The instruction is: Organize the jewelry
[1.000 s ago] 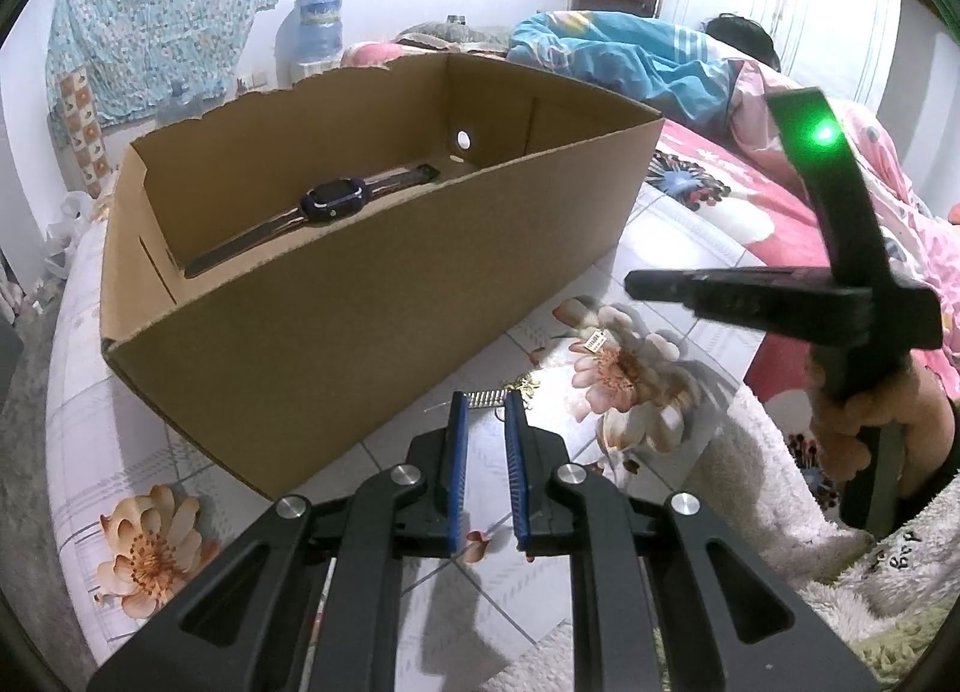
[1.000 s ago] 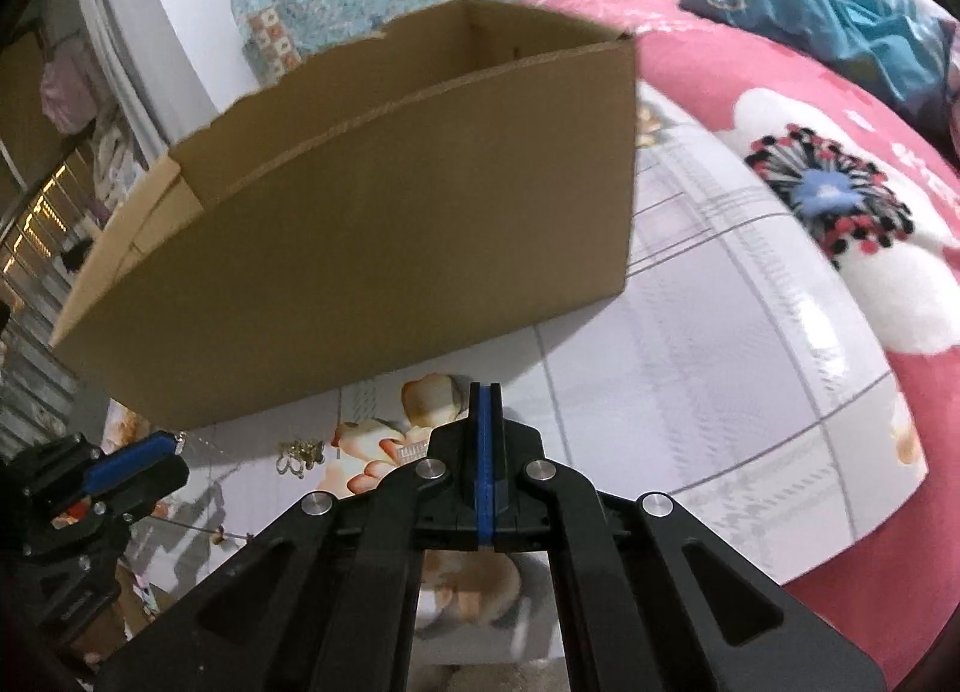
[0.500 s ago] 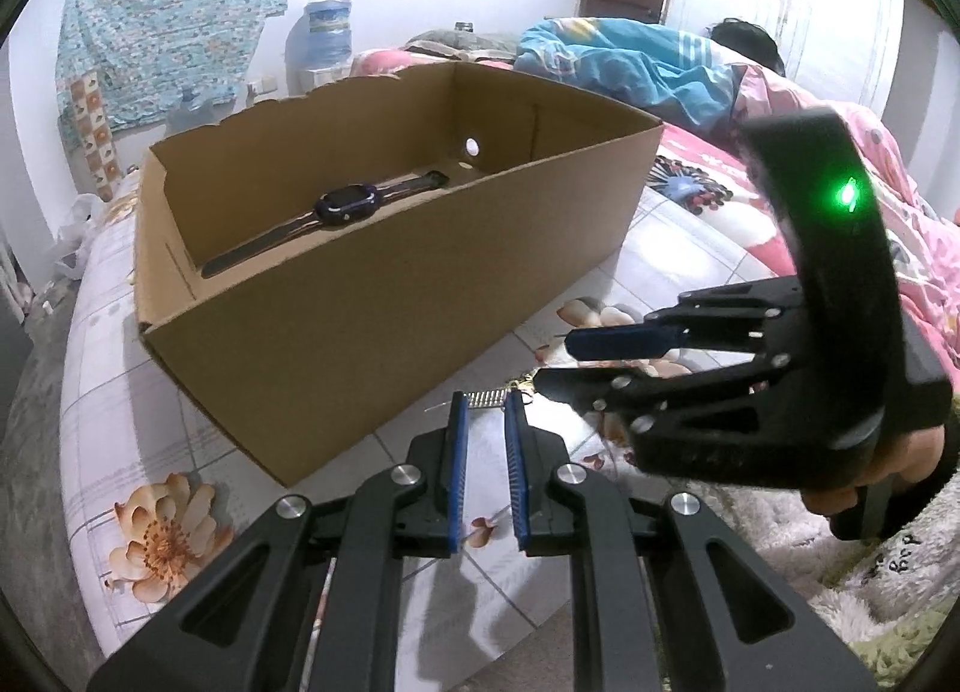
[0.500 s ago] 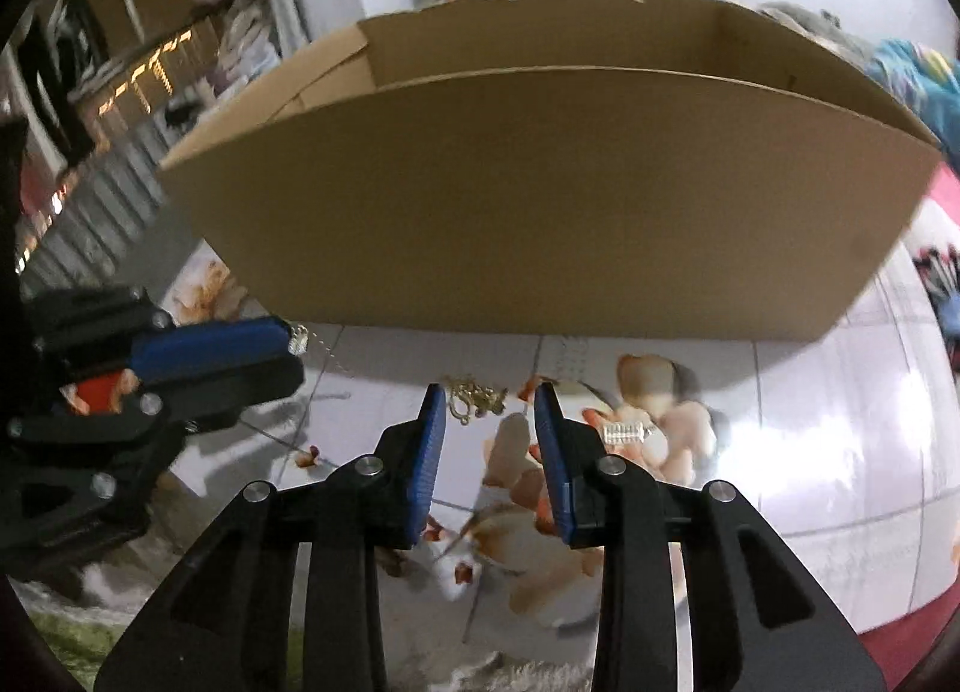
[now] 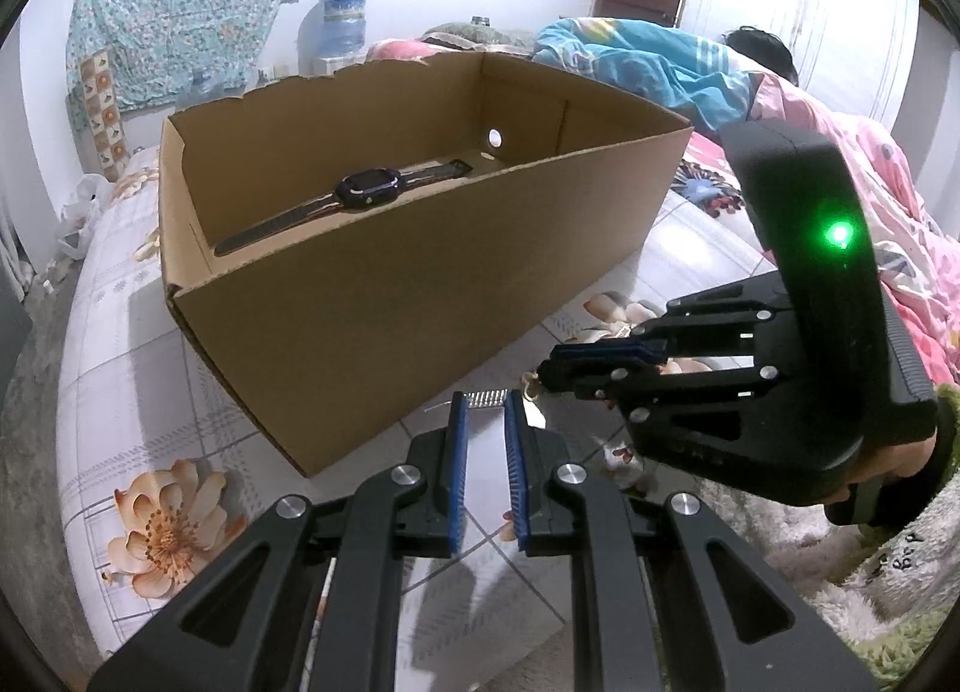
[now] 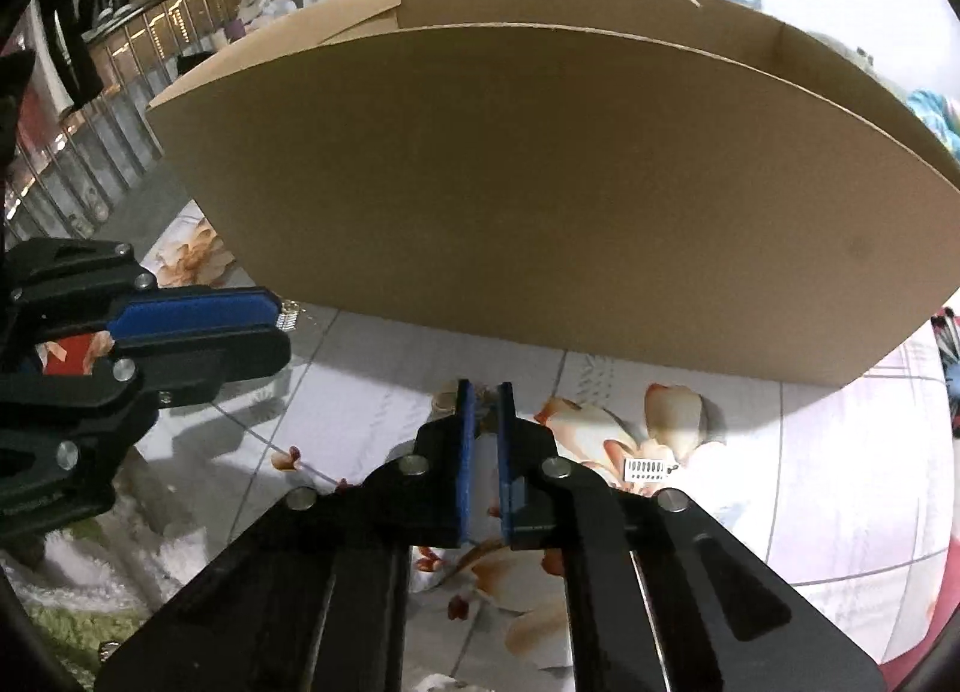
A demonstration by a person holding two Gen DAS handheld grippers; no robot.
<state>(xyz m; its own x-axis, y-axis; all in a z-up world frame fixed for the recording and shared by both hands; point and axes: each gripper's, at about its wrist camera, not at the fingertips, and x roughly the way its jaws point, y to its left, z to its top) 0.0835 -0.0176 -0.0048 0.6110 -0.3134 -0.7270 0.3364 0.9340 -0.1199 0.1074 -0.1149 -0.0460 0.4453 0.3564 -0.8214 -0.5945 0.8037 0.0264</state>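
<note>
Left wrist view first: nearest to us, our left gripper [image 5: 485, 410] hangs low over the floral tiled bedsheet [image 5: 120, 380], its blue pads drawn close with only a narrow gap and nothing between them. Just past its tips lies a small silver clasp piece [image 5: 487, 397] on a thin chain, touching the sheet and close to the near wall of the cardboard box [image 5: 420, 296]. Just to the right, our right gripper [image 5: 543, 374] comes in sideways, a green light on its body, and its tips sit at a small gold trinket [image 5: 529, 386]; its jaws have just been closing, and we cannot tell from either view whether the trinket is actually pinched. From the right wrist view the pads stand nearly together, with the gold piece hidden behind them. A small white barcode tag [image 6: 647, 469] lies on the sheet beside that gripper. Farther on, inside the box, a dark smartwatch [image 5: 367, 189] lies flat on the bottom with its strap stretched out, so we judge one item stowed. What remains, as far as we can see, is the gold trinket, the silver chain piece and perhaps the tagged item. Beyond the box lies a person under a pink quilt [image 5: 840, 164].
</note>
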